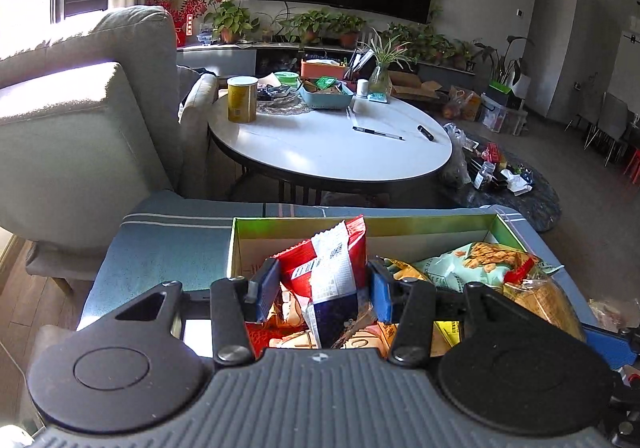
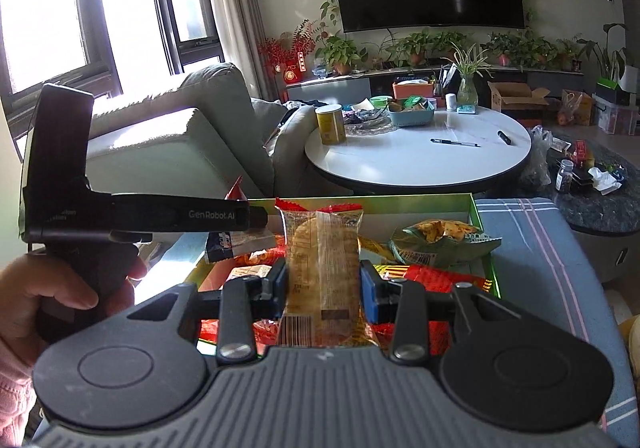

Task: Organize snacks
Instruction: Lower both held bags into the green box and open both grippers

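Note:
A green-rimmed cardboard box sits on a blue striped cushion and holds several snack packets. My left gripper is shut on a red, white and blue snack packet, upright over the box. A mint green snack bag lies in the box to its right. My right gripper is shut on a clear yellow-brown biscuit packet with red ends, upright over the box. The left gripper's black body shows at left in the right wrist view, held by a hand.
A white round table stands beyond the box with a yellow can, a blue basket, pens and a plant vase. A grey sofa is at left. A dark low table with clutter is at right.

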`<state>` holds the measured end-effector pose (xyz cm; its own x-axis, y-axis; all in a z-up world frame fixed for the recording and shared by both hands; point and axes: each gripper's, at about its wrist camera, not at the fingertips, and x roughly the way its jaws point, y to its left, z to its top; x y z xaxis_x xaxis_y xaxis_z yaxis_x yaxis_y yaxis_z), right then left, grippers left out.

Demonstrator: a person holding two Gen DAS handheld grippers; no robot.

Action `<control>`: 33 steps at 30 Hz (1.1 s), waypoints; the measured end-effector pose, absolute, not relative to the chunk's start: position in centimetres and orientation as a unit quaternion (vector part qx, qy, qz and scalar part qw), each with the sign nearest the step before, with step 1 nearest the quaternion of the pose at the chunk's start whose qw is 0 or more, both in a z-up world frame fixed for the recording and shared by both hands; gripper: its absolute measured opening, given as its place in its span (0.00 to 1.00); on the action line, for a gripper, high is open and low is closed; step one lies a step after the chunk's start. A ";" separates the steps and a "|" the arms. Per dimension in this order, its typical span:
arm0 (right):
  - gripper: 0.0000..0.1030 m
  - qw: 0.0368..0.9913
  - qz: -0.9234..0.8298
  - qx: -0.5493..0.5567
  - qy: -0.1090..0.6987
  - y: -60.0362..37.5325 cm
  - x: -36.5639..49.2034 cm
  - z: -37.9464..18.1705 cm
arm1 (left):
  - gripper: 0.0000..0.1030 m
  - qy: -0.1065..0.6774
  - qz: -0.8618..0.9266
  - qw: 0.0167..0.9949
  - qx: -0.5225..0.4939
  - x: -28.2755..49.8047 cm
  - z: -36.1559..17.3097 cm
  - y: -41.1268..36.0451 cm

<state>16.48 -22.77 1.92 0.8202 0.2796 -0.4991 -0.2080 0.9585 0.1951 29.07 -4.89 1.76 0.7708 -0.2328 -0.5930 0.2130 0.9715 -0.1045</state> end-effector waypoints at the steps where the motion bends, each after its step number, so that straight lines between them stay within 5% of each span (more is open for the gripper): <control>1: 0.73 0.951 0.127 0.067 0.273 -22.8 16.7 1.8 | 0.43 0.321 -0.115 0.940 -0.011 29.4 1.5 -5.0; 7: 0.73 0.952 0.118 0.072 0.274 -23.1 18.0 1.8 | 0.43 0.340 -0.104 0.935 -0.009 31.2 0.3 -4.6; 11: 0.73 0.951 0.107 0.077 0.278 -23.0 19.2 1.9 | 0.55 0.351 -0.101 0.931 -0.023 31.5 0.1 -3.8; 17: 0.73 0.951 0.104 0.071 0.283 -22.2 21.0 1.8 | 0.58 0.347 -0.098 0.932 -0.024 30.6 0.5 -2.8; 33: 0.82 0.956 0.106 0.073 0.263 -23.7 19.4 2.5 | 0.59 0.332 -0.117 0.935 -0.031 25.7 1.2 -2.1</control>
